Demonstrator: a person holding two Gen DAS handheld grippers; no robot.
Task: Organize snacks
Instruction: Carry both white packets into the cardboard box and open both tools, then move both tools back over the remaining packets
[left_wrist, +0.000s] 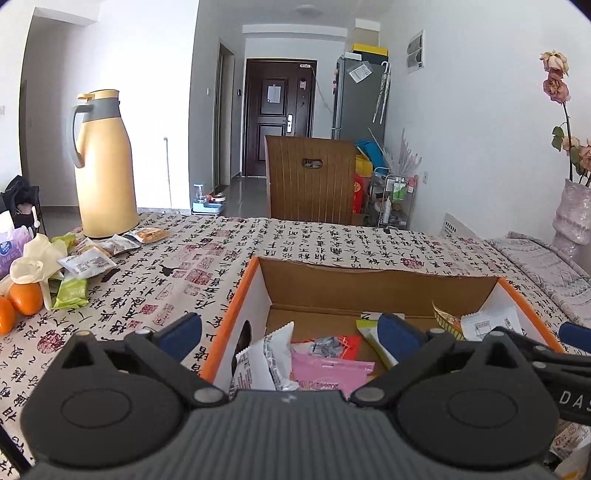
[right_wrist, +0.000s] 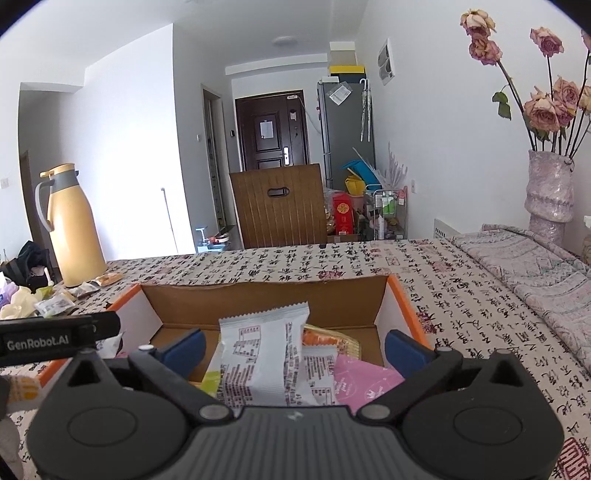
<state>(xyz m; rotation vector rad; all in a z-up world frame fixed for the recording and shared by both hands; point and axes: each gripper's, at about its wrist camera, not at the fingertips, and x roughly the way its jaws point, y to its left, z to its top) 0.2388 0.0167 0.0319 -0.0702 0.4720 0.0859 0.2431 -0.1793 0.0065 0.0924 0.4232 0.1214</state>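
Two grippers hang over one landmark, the cardboard box (left_wrist: 384, 291) with orange edges, which sits on the calligraphy-print tablecloth (left_wrist: 295, 240) and is the biggest thing in play. Beyond the box's far wall stands a wooden chair (left_wrist: 312, 177); well to the left of the box, a tall yellow thermos jug (left_wrist: 105, 166) rises from the cloth. At the foot of that jug, still outside the box, lies a loose pile of snack packets (left_wrist: 92, 258), with two oranges (left_wrist: 22, 299) at the pile's near end.

Inside the box, snacks already lie jumbled: a white printed packet (right_wrist: 258, 354) standing tilted near the middle, a pink packet (right_wrist: 365, 380) to its right against the near wall, and a green-and-yellow one (left_wrist: 371, 336) toward the right half.

The left gripper (left_wrist: 291, 332) has its jaws spread wide with nothing between the pads, straddling the box's left wall. The right gripper (right_wrist: 293, 349) is likewise spread wide; the white packet shows between its fingers, but the pads do not press on it.

Judging by look, the packets are light, thin, crinkly film, slippery and easily crushed. A pinch across a sealed, crimped end seam should hold better than squeezing the puffed middle, where the contents could break.
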